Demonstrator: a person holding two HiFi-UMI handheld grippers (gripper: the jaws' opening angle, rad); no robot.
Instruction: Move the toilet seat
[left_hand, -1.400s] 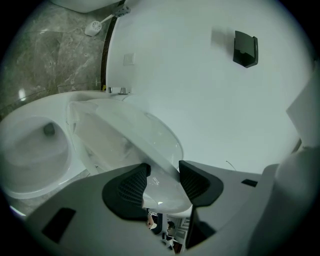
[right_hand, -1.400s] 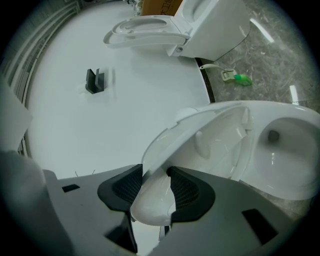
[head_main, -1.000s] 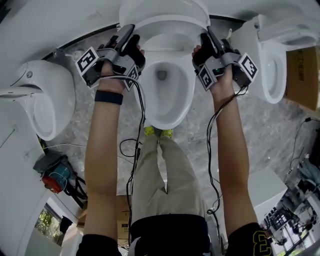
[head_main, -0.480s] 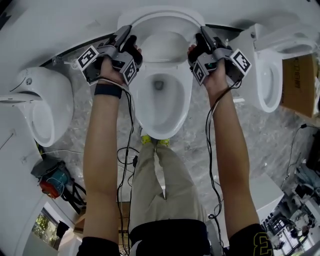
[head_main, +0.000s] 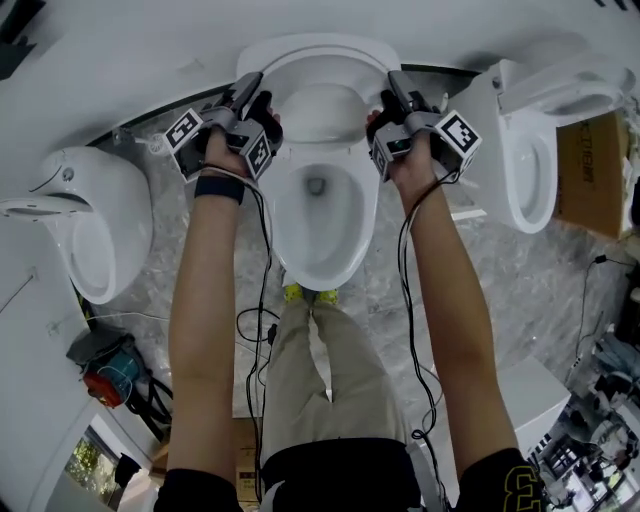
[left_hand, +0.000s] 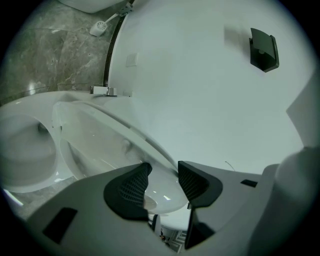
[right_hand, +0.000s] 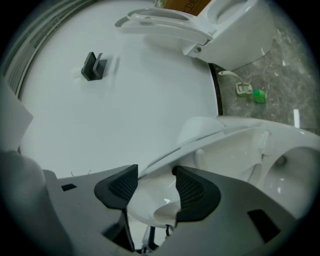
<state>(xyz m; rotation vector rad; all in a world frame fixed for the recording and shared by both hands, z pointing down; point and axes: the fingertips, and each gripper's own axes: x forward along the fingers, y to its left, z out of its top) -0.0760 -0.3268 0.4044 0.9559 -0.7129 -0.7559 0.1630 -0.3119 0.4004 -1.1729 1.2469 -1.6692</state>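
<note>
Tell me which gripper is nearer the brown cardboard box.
Right. The right gripper, jaws just opened further around the right edge of the white toilet seat, has one white toilet between it and the brown cardboard box; the left gripper holds the seat's far edge.

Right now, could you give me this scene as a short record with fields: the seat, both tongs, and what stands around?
seat: toilet seat raised, close to the wall
bowl: bowl open, person standing in front
left: left tongs shut on the seat's edge
right: right tongs have just been opening; seat's edge sits between them, not pressed
around: left toilet and right toilet, one on each side
</note>
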